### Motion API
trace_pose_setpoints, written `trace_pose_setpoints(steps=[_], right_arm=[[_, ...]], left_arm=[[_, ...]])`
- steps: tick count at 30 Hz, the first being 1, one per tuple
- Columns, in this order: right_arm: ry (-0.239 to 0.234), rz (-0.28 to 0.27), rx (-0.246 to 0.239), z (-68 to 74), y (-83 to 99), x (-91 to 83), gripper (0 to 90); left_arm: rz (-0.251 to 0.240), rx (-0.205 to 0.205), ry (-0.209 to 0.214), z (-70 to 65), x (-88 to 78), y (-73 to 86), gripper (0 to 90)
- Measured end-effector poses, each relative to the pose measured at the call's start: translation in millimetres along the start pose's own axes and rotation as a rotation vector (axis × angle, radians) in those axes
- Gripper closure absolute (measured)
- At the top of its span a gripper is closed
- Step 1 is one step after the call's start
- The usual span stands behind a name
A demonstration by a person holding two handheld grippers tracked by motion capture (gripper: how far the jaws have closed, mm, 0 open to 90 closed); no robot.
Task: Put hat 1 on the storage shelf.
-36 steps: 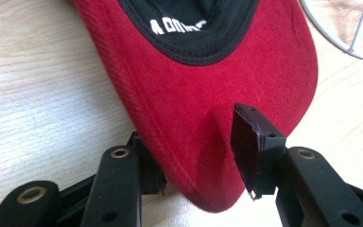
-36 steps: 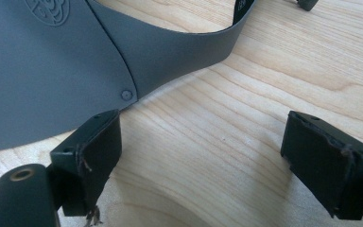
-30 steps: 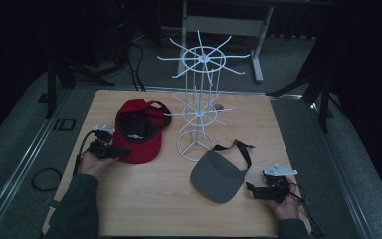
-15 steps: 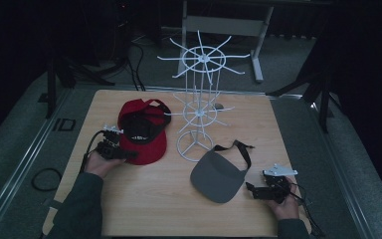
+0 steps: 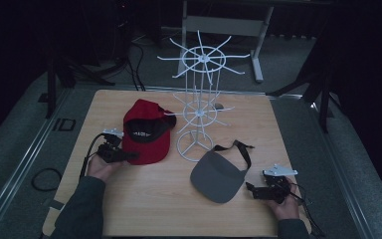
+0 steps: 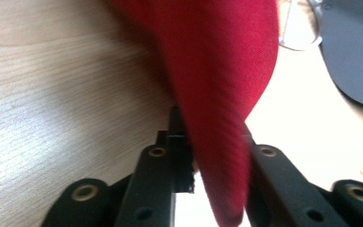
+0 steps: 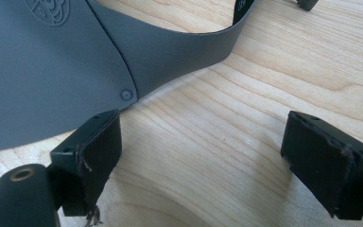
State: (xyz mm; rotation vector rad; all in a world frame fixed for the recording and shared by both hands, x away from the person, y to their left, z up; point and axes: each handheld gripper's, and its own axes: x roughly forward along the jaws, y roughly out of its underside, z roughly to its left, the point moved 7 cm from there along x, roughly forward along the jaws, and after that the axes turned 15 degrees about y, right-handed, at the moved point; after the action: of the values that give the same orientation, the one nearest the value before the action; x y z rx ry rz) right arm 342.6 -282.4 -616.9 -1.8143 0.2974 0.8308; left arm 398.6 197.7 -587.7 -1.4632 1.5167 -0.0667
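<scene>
Red cloth sits pinched between the left gripper's jaws, which have just been closing on the red cap's brim. Right gripper gapes beside the grey visor. Next, I'd guess: lift toward the white rack.

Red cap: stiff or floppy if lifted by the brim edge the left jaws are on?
The red cap is woven cloth, so probably light. The left gripper pinches its brim, which holds a smooth curve, so that part likely stays fairly stiff. The soft crown would probably sag, and fabric shouldn't slip much.
</scene>
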Motion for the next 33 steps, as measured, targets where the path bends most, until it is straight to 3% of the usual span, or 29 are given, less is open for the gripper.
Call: trace_pose_setpoints(steps=[3, 14, 33], right_arm=[[0.0, 0.0, 0.0, 0.0, 0.0, 0.0, 13.1], [0.0, 0.0, 0.0, -0.1, 0.0, 0.0, 13.1], [0.0, 0.0, 0.0, 0.0, 0.0, 0.0, 13.1]], left_arm=[[-0.013, 0.041, -0.021, -5.8, -1.6, -0.9, 85.6], [-0.075, 0.062, -0.069, -7.6, -8.7, -3.4, 86.1], [-0.138, 0.112, -0.137, -15.4, -45.4, -19.8, 86.0]])
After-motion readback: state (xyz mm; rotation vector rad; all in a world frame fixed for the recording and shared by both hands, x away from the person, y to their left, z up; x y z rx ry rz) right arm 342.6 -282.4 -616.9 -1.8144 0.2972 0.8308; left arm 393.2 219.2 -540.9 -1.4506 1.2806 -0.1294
